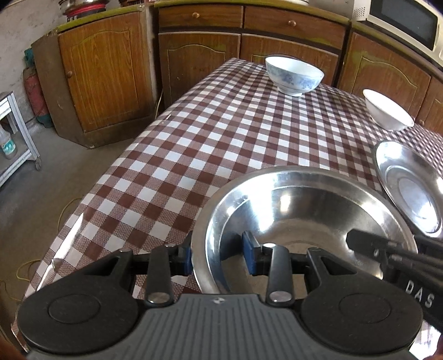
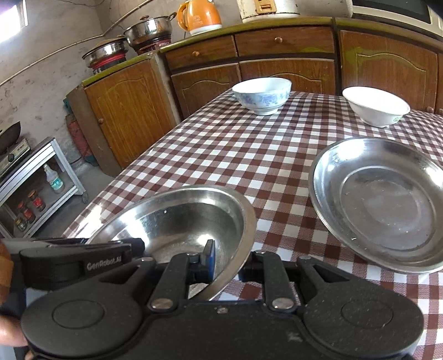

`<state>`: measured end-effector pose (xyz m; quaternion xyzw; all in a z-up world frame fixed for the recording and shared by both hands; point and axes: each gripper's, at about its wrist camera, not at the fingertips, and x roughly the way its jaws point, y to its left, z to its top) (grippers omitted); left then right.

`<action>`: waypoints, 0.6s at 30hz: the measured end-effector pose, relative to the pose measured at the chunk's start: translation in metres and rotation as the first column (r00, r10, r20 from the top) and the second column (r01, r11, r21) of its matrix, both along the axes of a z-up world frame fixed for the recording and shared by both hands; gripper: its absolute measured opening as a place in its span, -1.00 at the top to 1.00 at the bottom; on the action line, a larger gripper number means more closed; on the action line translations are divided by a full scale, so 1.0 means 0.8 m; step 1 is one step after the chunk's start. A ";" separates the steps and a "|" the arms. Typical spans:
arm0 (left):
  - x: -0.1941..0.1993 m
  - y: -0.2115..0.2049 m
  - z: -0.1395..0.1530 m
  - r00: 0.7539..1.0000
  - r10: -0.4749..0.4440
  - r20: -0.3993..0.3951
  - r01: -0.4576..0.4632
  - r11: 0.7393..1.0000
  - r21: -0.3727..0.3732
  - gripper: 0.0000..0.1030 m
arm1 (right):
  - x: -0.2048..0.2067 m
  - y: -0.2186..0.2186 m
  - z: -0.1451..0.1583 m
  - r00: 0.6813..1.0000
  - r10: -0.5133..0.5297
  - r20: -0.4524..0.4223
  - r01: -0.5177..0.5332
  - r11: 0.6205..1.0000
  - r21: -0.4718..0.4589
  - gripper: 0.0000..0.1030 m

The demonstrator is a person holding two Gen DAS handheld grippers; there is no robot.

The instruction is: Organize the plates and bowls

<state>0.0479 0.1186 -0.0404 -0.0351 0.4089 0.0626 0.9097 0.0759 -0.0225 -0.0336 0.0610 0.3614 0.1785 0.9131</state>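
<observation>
A steel bowl [image 1: 304, 210] sits near the front of the checked table. My left gripper [image 1: 218, 256] straddles its left rim, one blue pad inside and one outside, with small gaps. My right gripper [image 2: 227, 263] straddles its right rim [image 2: 243, 221] the same way. A second steel plate [image 2: 382, 202] lies to the right, also in the left wrist view [image 1: 409, 188]. A blue-patterned bowl [image 1: 293, 74] [image 2: 261, 94] and a plain white bowl [image 1: 387, 110] [image 2: 376, 106] stand at the far side.
The checked tablecloth [image 1: 193, 144] covers the table; its left edge drops to the floor. Wooden cabinets [image 2: 277, 55] run behind. A metal shelf cart [image 2: 41, 177] with bottles stands at left. Pots and an orange kettle [image 2: 199, 15] sit on the counter.
</observation>
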 end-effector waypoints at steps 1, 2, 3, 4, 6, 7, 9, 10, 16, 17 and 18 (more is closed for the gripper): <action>0.000 0.001 0.000 1.000 0.001 0.001 -0.001 1.000 -0.003 0.31 | -0.001 0.001 -0.001 1.000 0.007 -0.004 -0.007 1.000 -0.001 0.44; 0.000 0.000 0.000 1.000 0.001 0.001 -0.001 1.000 -0.002 0.31 | -0.002 0.003 -0.001 1.000 0.011 -0.006 -0.012 1.000 -0.011 0.39; 0.000 -0.001 0.000 1.000 -0.001 0.001 0.001 1.000 0.001 0.30 | -0.003 0.004 -0.002 1.000 0.021 -0.008 -0.021 1.000 -0.020 0.36; -0.001 -0.001 0.000 1.000 -0.001 0.002 0.001 1.000 0.002 0.30 | -0.004 0.005 -0.002 1.000 0.027 -0.007 -0.027 0.999 -0.035 0.25; -0.002 -0.001 0.000 1.000 0.004 0.001 -0.004 1.000 0.000 0.26 | -0.006 0.005 -0.001 1.000 0.022 -0.005 -0.022 0.998 -0.063 -0.02; -0.002 0.000 0.001 1.000 0.010 0.001 -0.010 1.000 -0.003 0.23 | -0.008 0.004 0.000 1.000 0.014 0.000 -0.014 0.997 -0.077 -0.14; -0.003 0.003 0.001 1.000 0.017 -0.006 -0.017 1.000 -0.011 0.22 | -0.010 -0.001 0.005 1.000 0.010 0.012 -0.009 0.996 -0.085 -0.18; -0.004 0.003 0.001 1.000 0.016 -0.008 -0.016 1.000 -0.011 0.21 | -0.011 -0.004 0.008 1.000 0.012 0.017 -0.010 0.996 -0.089 -0.19; -0.012 0.007 0.007 0.999 0.051 -0.009 -0.051 0.999 0.017 -0.08 | -0.021 -0.018 0.028 0.998 0.007 0.057 -0.002 0.995 -0.096 -0.21; -0.013 0.009 0.009 0.998 0.063 -0.007 -0.063 0.998 0.024 -0.14 | -0.023 -0.020 0.032 0.998 0.005 0.062 0.001 0.996 -0.093 -0.23; -0.014 0.010 0.012 0.997 0.075 -0.005 -0.075 0.997 0.026 -0.26 | -0.025 -0.022 0.035 0.998 0.003 0.067 0.003 0.996 -0.089 -0.25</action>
